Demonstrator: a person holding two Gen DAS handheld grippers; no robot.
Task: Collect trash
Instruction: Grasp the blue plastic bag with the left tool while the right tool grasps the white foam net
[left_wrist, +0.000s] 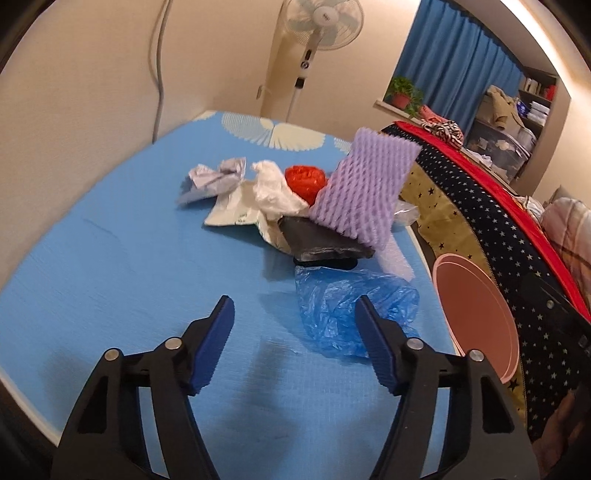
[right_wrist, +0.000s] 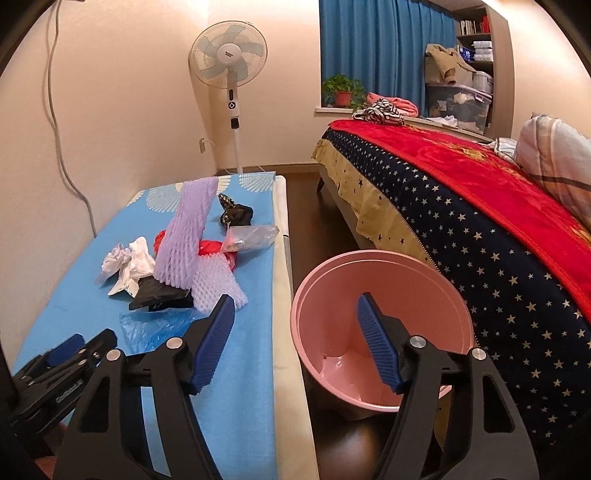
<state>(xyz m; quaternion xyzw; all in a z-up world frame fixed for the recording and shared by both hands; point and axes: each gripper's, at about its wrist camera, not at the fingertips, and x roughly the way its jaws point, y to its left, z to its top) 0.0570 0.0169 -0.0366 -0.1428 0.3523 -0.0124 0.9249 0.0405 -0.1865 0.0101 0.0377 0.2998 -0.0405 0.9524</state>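
On the left, the left tongs (left_wrist: 293, 314) hang spread above the blue-covered surface (left_wrist: 110, 266), nothing between their blue pads; the right wrist view shows them low at the near left edge (right_wrist: 74, 350). Just ahead of them lies a crumpled blue plastic bag (left_wrist: 343, 306), its near edge behind the right-hand pad.

Beyond the bag sits the heap of trash. At its left is a crumpled paper (left_wrist: 214, 177), then a white plastic wrapper (left_wrist: 258, 199), then a red net ball (left_wrist: 306, 181) behind it. A black bag (left_wrist: 321, 240) lies flat in front, and a purple foam net sleeve (left_wrist: 364, 184) stands tilted on top of it. From the right wrist view a clear plastic bag (right_wrist: 251, 236) and a small dark wrapper (right_wrist: 234, 214) lie further back on the surface.

To the right, beside the surface's edge, stands a pink bin (right_wrist: 380, 291), between the surface and a bed (right_wrist: 480, 229). The right tongs (right_wrist: 295, 314) hover spread and empty, one pad over the surface's edge, the other over the bin's mouth.
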